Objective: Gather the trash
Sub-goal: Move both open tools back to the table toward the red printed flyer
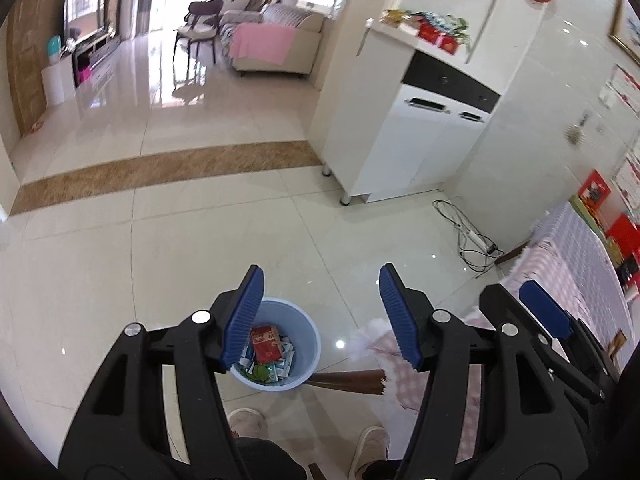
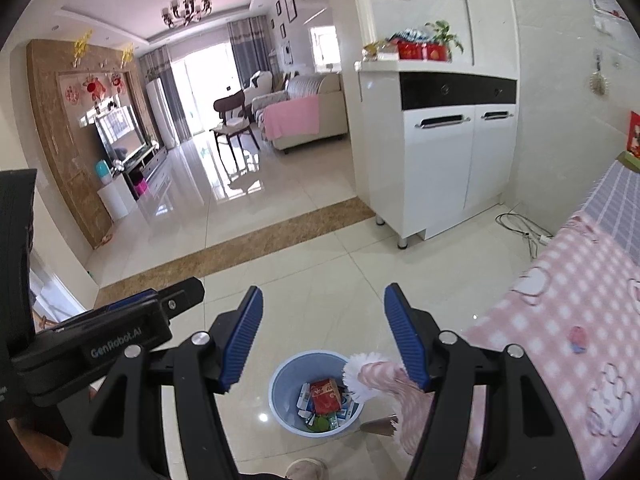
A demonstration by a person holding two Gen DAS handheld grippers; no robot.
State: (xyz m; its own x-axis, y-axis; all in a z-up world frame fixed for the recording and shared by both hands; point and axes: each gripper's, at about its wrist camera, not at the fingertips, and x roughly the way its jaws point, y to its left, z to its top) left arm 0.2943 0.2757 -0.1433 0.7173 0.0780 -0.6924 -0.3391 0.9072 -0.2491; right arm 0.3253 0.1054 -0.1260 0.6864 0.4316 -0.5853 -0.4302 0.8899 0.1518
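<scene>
Pale-blue plastic bin (image 1: pixel 276 344) low centre on glossy tile floor (image 1: pixel 160 260), holding one red packet (image 1: pixel 266 344), one green scrap and several blue-white wrappers. Left gripper (image 1: pixel 320 312) and right gripper (image 2: pixel 323 336) both spread apart, empty, above it. Two slippers (image 1: pixel 248 420) only in left view; one chandelier (image 2: pixel 186 10) only in right view. Pink checked cloth (image 2: pixel 560 300) at right.
</scene>
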